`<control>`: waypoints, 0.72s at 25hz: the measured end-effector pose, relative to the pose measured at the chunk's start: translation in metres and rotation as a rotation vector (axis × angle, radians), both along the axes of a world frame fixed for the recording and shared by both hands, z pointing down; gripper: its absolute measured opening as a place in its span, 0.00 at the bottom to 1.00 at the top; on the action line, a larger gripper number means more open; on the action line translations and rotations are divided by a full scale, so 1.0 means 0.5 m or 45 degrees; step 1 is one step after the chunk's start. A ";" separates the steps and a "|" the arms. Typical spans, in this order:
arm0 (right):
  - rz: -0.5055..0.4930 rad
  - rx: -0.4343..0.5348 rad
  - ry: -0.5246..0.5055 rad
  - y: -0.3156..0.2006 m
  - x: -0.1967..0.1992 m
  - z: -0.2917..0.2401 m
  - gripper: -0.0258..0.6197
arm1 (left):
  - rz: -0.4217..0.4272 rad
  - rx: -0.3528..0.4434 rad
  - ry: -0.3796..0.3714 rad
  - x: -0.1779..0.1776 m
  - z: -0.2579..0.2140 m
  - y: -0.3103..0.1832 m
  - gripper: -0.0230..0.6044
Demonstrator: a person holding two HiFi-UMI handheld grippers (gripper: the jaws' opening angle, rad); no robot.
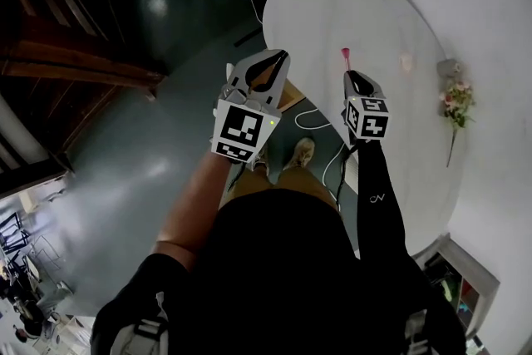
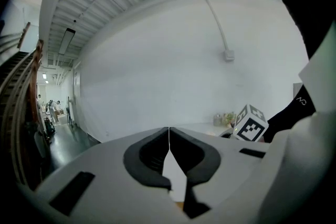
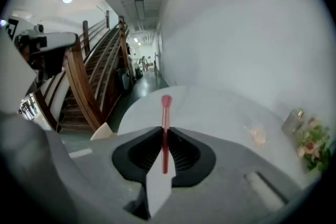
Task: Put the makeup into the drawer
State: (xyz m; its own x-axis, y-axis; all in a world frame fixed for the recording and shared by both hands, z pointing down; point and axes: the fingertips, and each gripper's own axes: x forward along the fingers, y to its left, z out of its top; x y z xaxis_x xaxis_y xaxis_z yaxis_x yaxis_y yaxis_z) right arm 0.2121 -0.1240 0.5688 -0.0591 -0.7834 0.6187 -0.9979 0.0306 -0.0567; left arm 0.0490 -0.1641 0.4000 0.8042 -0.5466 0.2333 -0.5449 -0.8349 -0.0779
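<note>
Right gripper view shows the right gripper (image 3: 164,131) clenched on a thin pink makeup stick (image 3: 166,105). The stick's long axis runs along the jaws, its tip jutting forward over the white table (image 3: 220,107). The left gripper (image 2: 169,134) is closed and empty. No drawer is clearly visible.

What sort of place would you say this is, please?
Probably a large office or public hall, not a home: a wooden staircase, a long corridor with ceiling strip lights, and a glossy dark floor.
</note>
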 end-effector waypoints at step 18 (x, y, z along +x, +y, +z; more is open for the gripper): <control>0.121 0.686 0.012 0.045 -0.018 -0.325 0.12 | 0.039 0.100 0.076 0.019 -0.080 -0.002 0.05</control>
State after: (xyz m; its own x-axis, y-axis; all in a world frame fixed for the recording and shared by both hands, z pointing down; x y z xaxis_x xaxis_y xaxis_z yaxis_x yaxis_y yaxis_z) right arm 0.2033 -0.1014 0.4064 0.0308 -0.9912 0.1287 -0.9981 -0.0374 -0.0487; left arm 0.0587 -0.1650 0.3601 0.8322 -0.5361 0.1416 -0.5246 -0.8440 -0.1118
